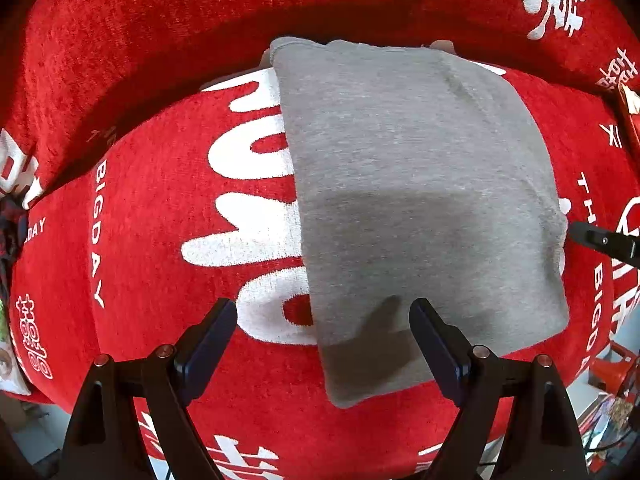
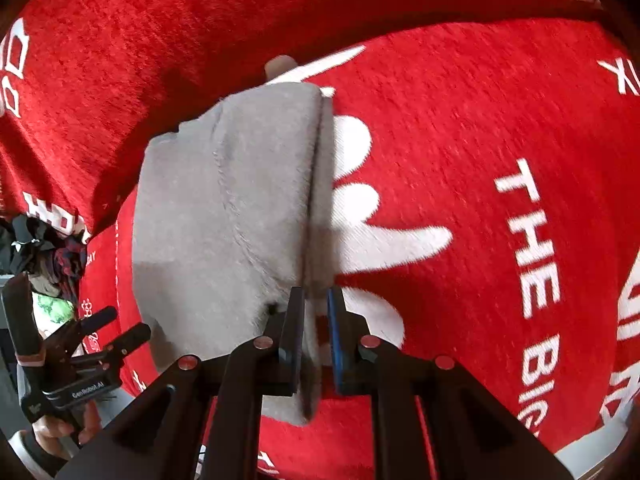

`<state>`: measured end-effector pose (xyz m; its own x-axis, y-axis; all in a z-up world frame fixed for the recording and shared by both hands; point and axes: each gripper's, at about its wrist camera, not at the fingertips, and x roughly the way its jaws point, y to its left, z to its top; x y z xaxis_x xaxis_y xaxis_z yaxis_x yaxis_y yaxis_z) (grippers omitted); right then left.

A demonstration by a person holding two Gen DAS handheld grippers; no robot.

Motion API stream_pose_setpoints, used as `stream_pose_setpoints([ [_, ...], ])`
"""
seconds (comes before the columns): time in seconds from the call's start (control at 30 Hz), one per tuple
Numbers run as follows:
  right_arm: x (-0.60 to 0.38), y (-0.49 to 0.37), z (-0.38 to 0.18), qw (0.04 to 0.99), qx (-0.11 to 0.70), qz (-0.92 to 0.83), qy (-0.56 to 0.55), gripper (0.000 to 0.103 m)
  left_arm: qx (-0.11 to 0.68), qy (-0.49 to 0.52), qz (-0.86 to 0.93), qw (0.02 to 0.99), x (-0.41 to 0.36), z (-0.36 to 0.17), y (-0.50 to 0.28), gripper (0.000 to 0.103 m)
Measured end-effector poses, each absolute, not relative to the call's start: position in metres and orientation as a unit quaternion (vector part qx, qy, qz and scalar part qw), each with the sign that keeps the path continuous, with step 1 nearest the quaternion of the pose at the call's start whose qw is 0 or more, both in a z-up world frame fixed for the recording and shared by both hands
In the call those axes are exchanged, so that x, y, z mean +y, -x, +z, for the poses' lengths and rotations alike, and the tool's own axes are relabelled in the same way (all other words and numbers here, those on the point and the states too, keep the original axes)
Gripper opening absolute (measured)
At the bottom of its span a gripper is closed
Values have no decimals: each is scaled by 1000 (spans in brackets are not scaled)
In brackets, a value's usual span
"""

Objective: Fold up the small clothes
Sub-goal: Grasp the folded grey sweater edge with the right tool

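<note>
A grey folded garment (image 1: 420,200) lies on a red cloth with white lettering (image 1: 160,220). My left gripper (image 1: 324,320) is open and empty, hovering just above the garment's near left corner. My right gripper (image 2: 316,308) has its jaws narrowly apart around the garment's (image 2: 224,216) right folded edge, the fabric between the pads. Its tip shows in the left wrist view (image 1: 600,238) at the garment's right edge. The left gripper also shows in the right wrist view (image 2: 108,332), low at the left.
The red cloth (image 2: 480,160) covers the table and rises in a fold behind the garment. A pile of dark clothes (image 2: 44,252) lies off the left edge. Clutter (image 1: 612,400) sits beyond the table's right edge.
</note>
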<state>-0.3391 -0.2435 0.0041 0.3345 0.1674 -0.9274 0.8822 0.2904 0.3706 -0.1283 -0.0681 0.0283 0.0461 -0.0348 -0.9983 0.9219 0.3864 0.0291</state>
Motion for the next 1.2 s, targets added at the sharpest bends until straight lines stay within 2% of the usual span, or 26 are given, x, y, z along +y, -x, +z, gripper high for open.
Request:
stream_pose_setpoints([
  [0.33,-241,347,6,622,497,-287,-532,14,559,-385,-405,612,-75,34,132,89],
  [0.37,-242,347,6,622,498,-287,-531,16,557,-385,-406,614,-76,35,132,103],
  [0.4,-243,347,6,622,498,-288,-531,25,552,-386,-404,618,-77,36,132,103],
  [0.43,-244,347,7,623,497,-288,-531,39,549,-382,-408,621,-78,38,131,103],
  [0.5,-246,347,8,625,493,-291,-530,53,552,-378,-411,620,-81,38,128,103],
  [0.53,-247,348,9,627,490,-292,-530,55,557,-374,-411,618,-82,38,126,103],
  [1.2,-289,346,-14,613,483,-270,-564,56,601,-338,-381,617,-111,16,79,103],
])
